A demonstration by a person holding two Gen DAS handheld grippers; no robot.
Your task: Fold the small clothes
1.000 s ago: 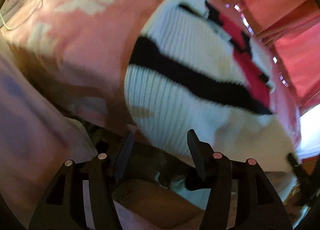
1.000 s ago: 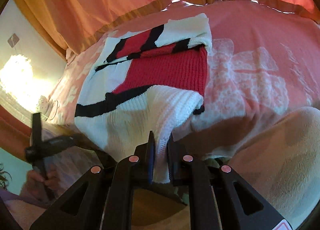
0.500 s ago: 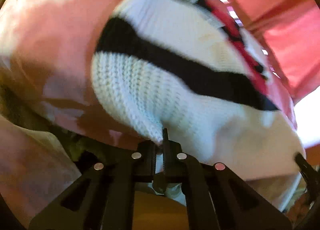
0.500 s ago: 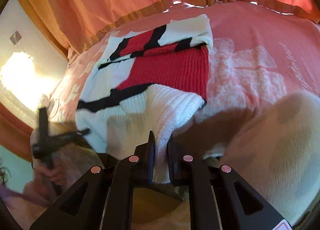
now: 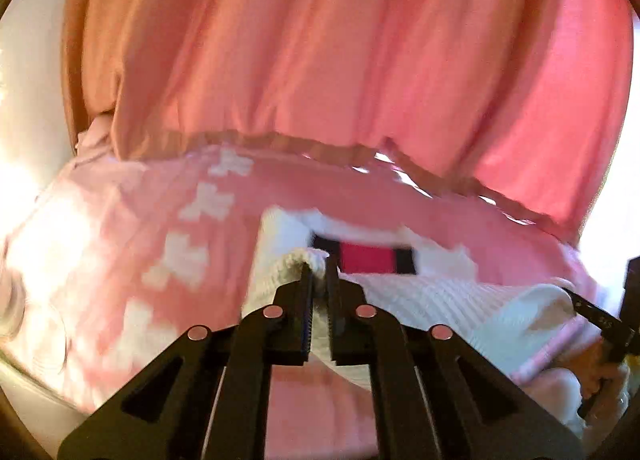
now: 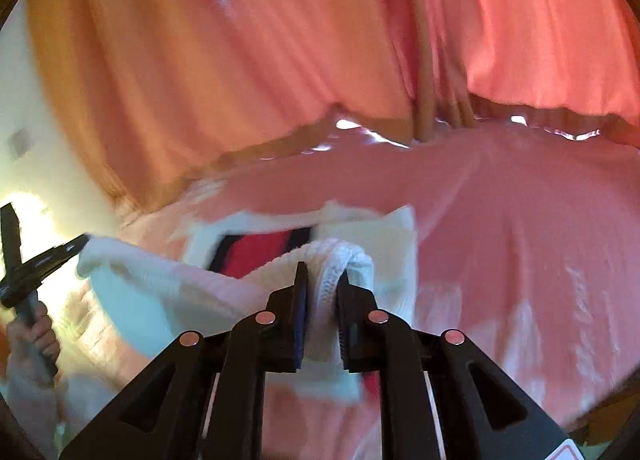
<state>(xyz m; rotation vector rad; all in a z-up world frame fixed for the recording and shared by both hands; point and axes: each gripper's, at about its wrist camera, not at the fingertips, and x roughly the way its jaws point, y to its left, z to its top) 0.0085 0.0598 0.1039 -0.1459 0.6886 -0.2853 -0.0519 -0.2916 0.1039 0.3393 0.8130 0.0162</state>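
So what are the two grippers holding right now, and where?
Both grip the white knitted sweater by its near hem: left gripper at one corner, right gripper at the other.

Salmon-pink curtains [image 6: 248, 59] hang in folds behind a bed spread with a pink blanket [image 5: 120, 268] (pale bow shapes on it), daylight glaring beneath the hem.

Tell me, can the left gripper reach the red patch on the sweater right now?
Probably not yet. The left hand-held gripper is pinching the sweater hem, its jaws just starting to open. The red patch lies uncovered just beyond, so it would have to let go first.
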